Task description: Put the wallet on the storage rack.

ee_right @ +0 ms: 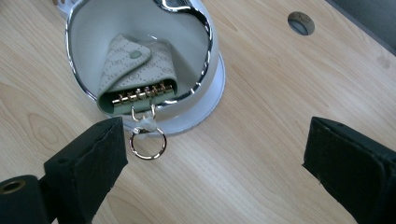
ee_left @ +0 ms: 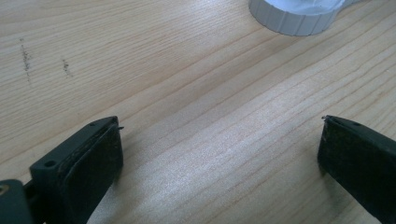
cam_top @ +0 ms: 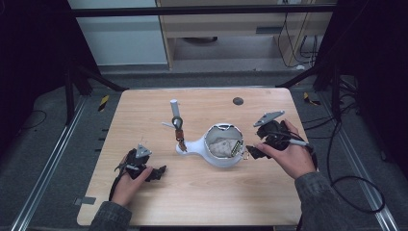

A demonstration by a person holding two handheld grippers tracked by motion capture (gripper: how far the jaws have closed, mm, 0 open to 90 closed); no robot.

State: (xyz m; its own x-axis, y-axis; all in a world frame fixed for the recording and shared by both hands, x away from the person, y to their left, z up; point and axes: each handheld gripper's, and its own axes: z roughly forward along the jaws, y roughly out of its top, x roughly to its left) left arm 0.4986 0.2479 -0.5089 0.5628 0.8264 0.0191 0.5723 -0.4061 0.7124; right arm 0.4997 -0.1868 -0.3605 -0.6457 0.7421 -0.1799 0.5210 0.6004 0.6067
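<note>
A white dish (cam_top: 217,162) with a chrome rim and a short handle sits mid-table. Inside it lies a pale dotted key case (cam_top: 222,146) with a row of gold hooks. The case (ee_right: 135,70) leans on the dish's rim (ee_right: 208,44), and its metal ring (ee_right: 148,142) hangs out onto the wood. My right gripper (cam_top: 253,151) is just right of the dish, open, and the ring lies close to its left jaw. My right gripper (ee_right: 217,123) holds nothing. My left gripper (cam_top: 158,172) rests at the front left, open over bare wood (ee_left: 219,126).
A white upright post (cam_top: 174,108) stands behind the dish's handle, with a dark ring (cam_top: 177,121) and a brown piece (cam_top: 180,134) below it. A round dark hole (cam_top: 237,101) marks the far tabletop. The dish's ribbed white edge (ee_left: 294,21) lies ahead of the left jaws.
</note>
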